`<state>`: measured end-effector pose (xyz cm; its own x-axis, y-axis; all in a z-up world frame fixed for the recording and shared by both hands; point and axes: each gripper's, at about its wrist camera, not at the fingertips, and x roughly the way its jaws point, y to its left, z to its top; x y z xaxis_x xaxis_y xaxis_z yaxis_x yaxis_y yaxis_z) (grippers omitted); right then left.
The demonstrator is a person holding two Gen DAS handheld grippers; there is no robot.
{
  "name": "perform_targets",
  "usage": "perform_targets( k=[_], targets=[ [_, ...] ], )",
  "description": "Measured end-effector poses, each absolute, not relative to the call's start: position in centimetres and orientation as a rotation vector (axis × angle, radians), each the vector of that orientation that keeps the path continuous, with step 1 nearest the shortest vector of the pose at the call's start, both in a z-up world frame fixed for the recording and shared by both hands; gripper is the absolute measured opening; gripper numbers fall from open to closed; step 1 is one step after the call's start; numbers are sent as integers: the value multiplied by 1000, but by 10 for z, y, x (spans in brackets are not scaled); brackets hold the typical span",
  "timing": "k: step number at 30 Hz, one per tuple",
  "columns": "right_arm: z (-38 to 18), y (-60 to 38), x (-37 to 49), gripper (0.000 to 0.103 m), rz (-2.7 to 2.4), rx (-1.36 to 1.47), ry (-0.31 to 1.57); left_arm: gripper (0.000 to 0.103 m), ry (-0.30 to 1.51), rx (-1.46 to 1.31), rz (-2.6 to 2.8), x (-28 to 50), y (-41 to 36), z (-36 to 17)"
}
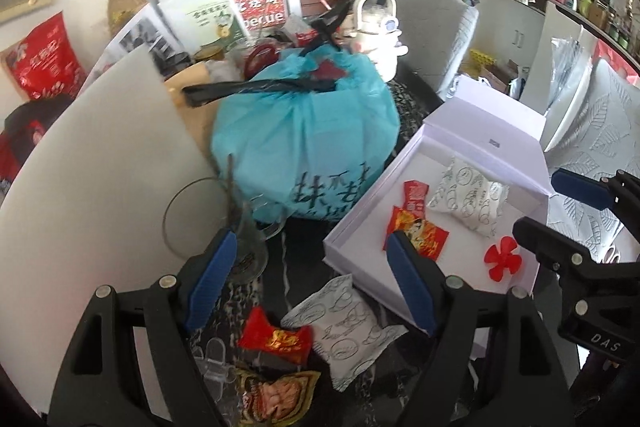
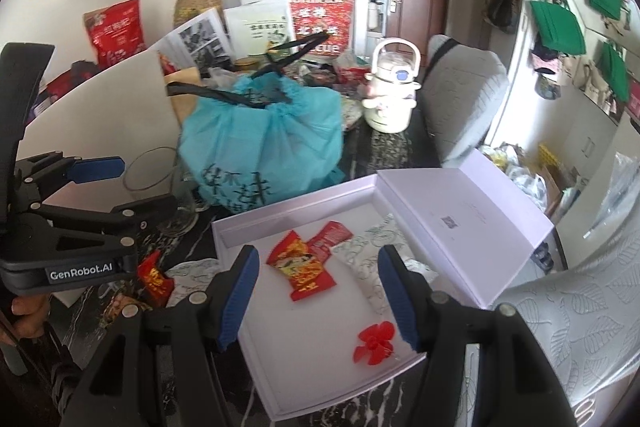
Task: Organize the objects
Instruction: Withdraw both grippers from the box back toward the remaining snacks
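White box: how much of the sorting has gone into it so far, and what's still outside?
Done: the white box holds two red snack packets, a white pouch and a red flower. In hand: nothing; the left gripper and right gripper are both open. Left: a red candy, another white pouch and a brown snack packet still lie on the table.

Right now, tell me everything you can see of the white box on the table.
The white box is shallow, looks like rigid cardboard, and lies open on the dark marbled table, its hinged lid tilted back. Inside lie two red snack packets, a white printed packet and a red plastic propeller. Neither gripper touches it.
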<state>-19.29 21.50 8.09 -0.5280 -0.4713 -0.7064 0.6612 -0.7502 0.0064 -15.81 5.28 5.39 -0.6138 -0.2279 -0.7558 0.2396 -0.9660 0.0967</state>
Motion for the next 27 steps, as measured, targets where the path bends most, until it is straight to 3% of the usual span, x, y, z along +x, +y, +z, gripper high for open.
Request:
perform_targets(
  k=[27],
  targets=[
    [71, 169, -163, 64, -2089, 914, 428, 77, 37, 1158, -2499, -114, 29, 55]
  ],
)
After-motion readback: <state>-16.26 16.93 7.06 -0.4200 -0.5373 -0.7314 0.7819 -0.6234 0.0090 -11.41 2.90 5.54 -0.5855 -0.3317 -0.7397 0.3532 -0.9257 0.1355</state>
